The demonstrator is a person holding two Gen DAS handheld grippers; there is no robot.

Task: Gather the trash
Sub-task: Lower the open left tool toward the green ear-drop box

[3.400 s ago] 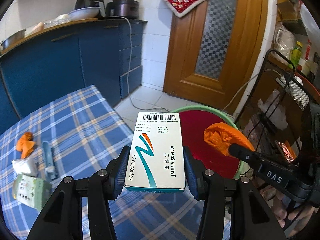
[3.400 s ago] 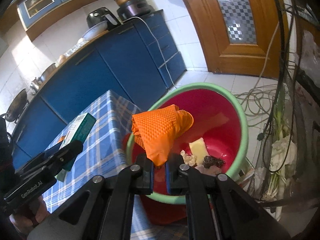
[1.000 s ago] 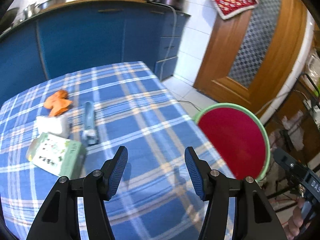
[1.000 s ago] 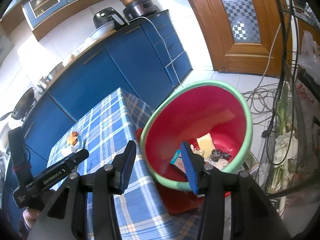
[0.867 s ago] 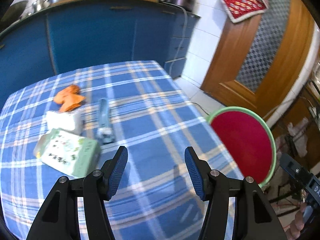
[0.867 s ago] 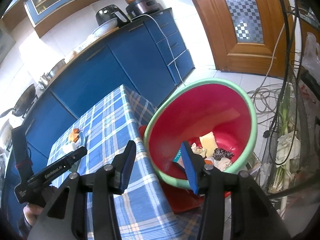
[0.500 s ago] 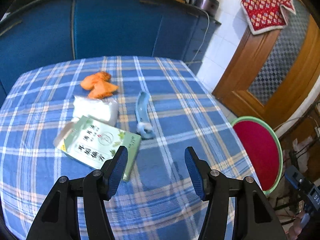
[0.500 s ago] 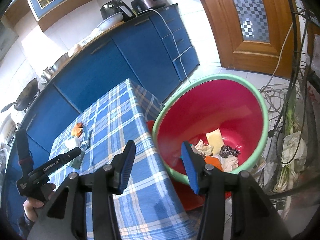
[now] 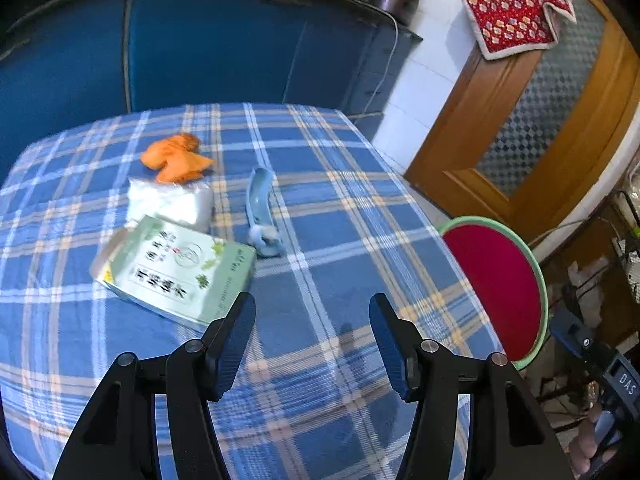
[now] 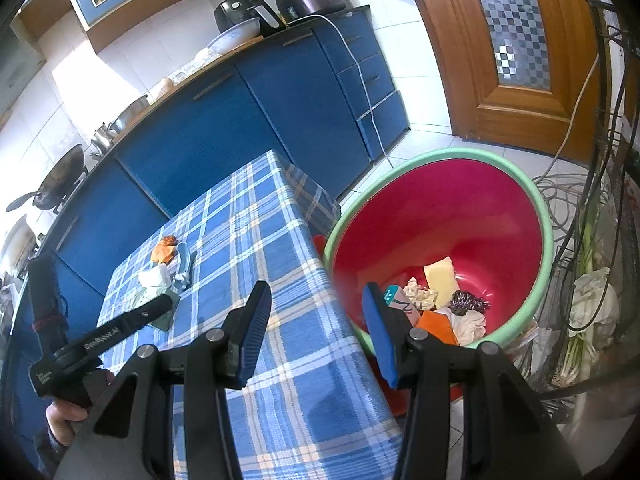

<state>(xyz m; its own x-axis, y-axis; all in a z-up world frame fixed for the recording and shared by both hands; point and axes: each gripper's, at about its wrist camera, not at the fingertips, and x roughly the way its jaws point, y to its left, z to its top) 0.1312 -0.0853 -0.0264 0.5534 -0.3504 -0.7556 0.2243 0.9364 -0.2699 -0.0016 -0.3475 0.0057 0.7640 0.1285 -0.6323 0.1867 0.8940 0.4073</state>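
Note:
On the blue plaid table lie a green-and-white carton, a white wad, a crumpled orange piece and a pale blue plastic tool. My left gripper hovers open and empty just this side of the carton. The red basin with a green rim stands beside the table's end, holding a medicine box, orange glove, paper wads and a yellow piece. My right gripper is open and empty above the table's corner, next to the basin. The left gripper also shows there, over the carton.
Blue kitchen cabinets with pots and appliances run behind the table. A wooden door stands to the right. A wire rack with cables, greens and bags crowds the floor beyond the basin.
My left gripper swung from the basin side toward the trash on the table, so the carton now lies close before it. The right gripper drifted slightly over the table corner. Both stayed open.

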